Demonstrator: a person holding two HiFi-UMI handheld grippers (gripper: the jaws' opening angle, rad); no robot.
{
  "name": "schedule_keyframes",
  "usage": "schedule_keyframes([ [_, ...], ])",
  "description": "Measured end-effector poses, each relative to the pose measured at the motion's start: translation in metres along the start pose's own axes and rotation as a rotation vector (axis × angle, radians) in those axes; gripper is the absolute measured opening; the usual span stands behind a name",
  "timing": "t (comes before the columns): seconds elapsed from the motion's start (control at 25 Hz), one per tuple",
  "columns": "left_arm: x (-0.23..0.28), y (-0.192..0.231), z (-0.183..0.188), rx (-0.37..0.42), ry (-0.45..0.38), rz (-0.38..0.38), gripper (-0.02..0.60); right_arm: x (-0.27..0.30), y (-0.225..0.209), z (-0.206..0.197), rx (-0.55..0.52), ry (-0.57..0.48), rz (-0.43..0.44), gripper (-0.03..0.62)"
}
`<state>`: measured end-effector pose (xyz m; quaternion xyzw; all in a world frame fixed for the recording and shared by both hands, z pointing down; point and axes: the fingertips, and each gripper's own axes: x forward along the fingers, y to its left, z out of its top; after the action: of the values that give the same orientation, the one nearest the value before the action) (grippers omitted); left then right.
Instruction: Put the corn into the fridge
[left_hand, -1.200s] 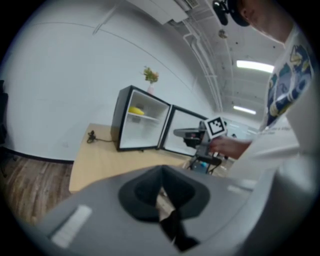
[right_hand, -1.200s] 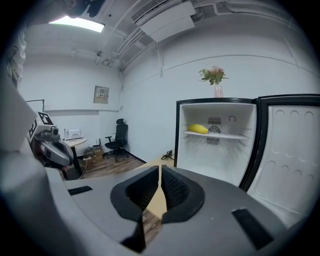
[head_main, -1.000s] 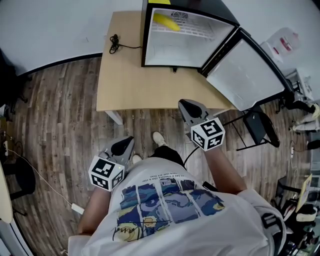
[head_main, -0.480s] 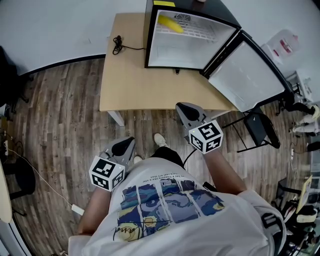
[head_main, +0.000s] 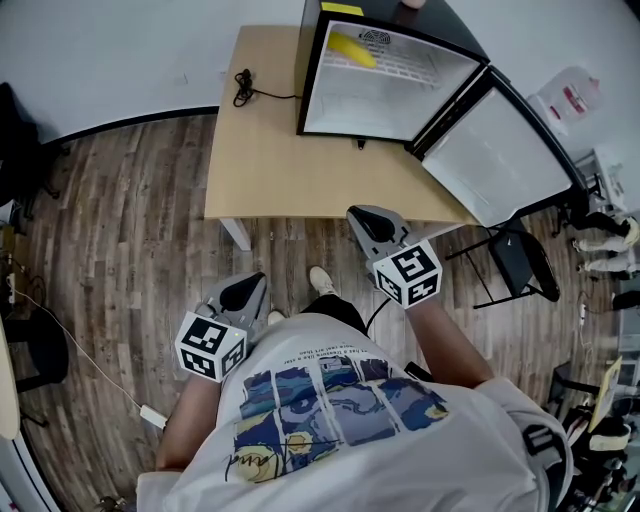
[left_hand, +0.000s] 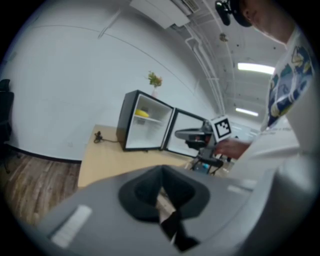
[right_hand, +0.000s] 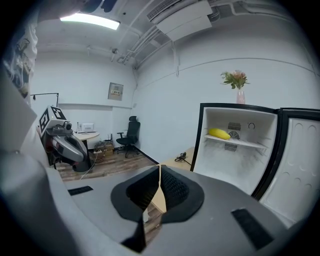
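Corn in the open fridge; both claws closed and empty

The corn (head_main: 352, 47) lies on the upper shelf of the fridge (head_main: 372, 105), which stands on the bench (head_main: 270, 150); its door (head_main: 500, 155) swings wide to the right; the left claw (head_main: 243, 293) and right claw (head_main: 368, 222), jaws together on nothing, hang near the bench's front edge.

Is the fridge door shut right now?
No, the white-lined door of the black mini fridge stands swung open, the yellow corn cob on its upper shelf.
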<state>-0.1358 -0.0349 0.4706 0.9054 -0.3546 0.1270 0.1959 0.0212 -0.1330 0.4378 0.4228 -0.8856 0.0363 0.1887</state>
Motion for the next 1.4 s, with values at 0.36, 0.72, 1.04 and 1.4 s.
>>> schedule_keyframes([
  [0.36,-0.005,0.004,0.002,-0.006,-0.014,0.010,0.009,-0.004,0.012,0.006,-0.076,0.006,0.008,0.015],
  [0.72,-0.004,0.000,0.000,-0.003,0.000,0.000,0.009,-0.011,0.012,0.009,-0.070,0.000,0.010,0.014],
  [1.04,-0.003,0.000,-0.002,-0.006,0.013,-0.007,0.009,-0.011,0.013,0.007,-0.049,-0.005,0.011,0.012],
  [1.4,0.008,0.003,0.004,-0.004,0.016,-0.004,0.009,-0.007,0.002,0.008,-0.052,-0.008,0.017,0.012],
])
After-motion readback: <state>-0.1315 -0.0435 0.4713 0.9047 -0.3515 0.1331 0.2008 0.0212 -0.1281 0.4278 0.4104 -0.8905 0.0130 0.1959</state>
